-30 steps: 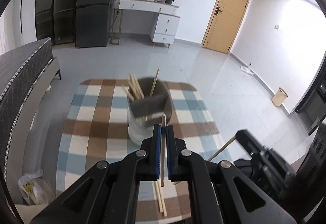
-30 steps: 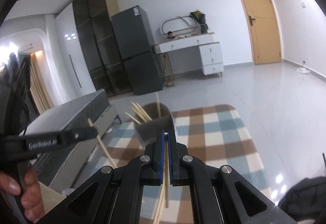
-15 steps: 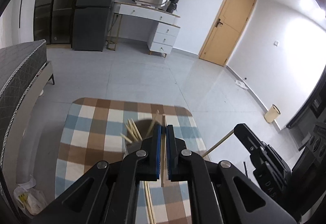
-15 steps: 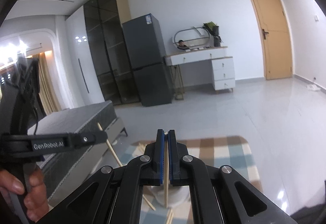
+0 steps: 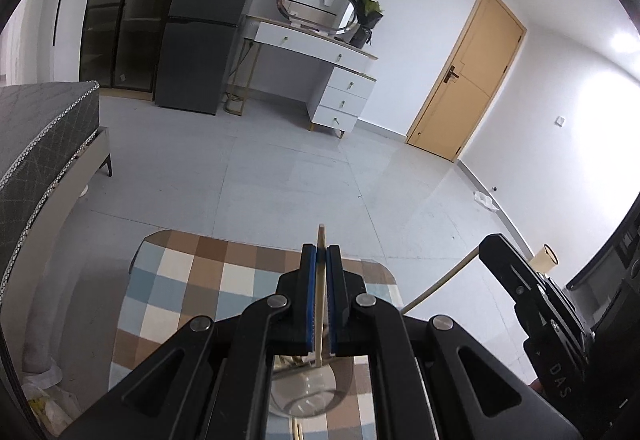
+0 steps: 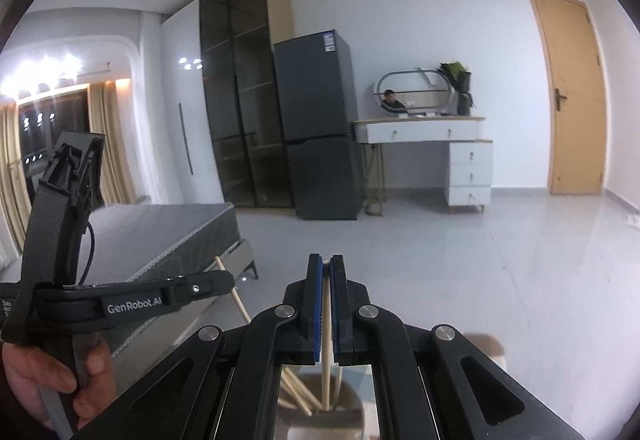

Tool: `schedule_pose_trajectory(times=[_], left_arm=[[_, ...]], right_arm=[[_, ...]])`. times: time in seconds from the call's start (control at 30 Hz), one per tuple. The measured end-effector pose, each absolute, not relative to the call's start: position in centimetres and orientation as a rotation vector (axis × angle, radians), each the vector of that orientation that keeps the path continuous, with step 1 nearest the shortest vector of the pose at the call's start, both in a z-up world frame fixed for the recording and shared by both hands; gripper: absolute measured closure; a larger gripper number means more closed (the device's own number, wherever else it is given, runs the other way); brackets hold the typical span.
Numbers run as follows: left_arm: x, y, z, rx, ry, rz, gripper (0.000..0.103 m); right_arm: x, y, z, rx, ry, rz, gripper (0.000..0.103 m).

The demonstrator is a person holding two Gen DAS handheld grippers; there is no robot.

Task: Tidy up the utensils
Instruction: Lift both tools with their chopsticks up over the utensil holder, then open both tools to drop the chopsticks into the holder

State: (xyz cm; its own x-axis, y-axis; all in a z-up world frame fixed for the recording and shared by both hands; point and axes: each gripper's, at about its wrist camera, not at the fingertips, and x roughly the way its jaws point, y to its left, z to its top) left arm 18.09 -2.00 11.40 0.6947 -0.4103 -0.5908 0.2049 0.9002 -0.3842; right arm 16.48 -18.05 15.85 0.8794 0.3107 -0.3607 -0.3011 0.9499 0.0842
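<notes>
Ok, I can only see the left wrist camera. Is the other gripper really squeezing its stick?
Observer: Yes. The right gripper is shut on a chopstick, which stands upright between its pads.
Operator: Are there sticks in the cup?
Observer: Yes. Several chopsticks lean inside the cup just below that gripper.
Operator: What holds my gripper up?
Observer: A hand is wrapped around the handle of the left gripper.

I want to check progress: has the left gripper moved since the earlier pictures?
Yes. The left gripper, shut on a wooden chopstick, moved forward over the grey utensil holder, which slid from ahead of its fingertips to underneath them.
</notes>
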Motion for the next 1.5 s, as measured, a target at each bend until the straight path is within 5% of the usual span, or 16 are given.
schedule_pose_trajectory(times=[0.93,1.07,1.13,1.17,1.3,1.43,1.5], left_arm=[[17.9,-2.5,5.2,-0.312,0.937,-0.467,0.103],[17.5,-2.8,5.3,-0.271,1.008,-0.46,0.102],[16.7,-2.5,6.1,-0.268,0.992,-0.455,0.102],[16.3,-2.4,6.5,-0.259,0.983,-0.438,0.1],[14.4,-1.7,8.2,-0.245,0.948,-0.394,0.064],[12.1,-0.9,10.3,-0.241,0.891,-0.349,0.052],[10.8,-0.8,11.3,-0.225,0.854,-0.331,0.045]], right_arm=[[18.8,-16.8,6.8,-0.039,0.597,0.364,0.099],[17.9,-17.9,5.8,0.012,0.645,0.368,0.092],[17.1,-18.7,6.1,0.042,0.64,0.35,0.076],[16.5,-19.2,6.3,0.058,0.631,0.344,0.072],[13.9,-20.6,7.3,0.118,0.596,0.315,0.054],[11.5,-21.4,8.6,0.183,0.559,0.288,0.05],[10.0,-21.6,9.5,0.206,0.534,0.28,0.039]])
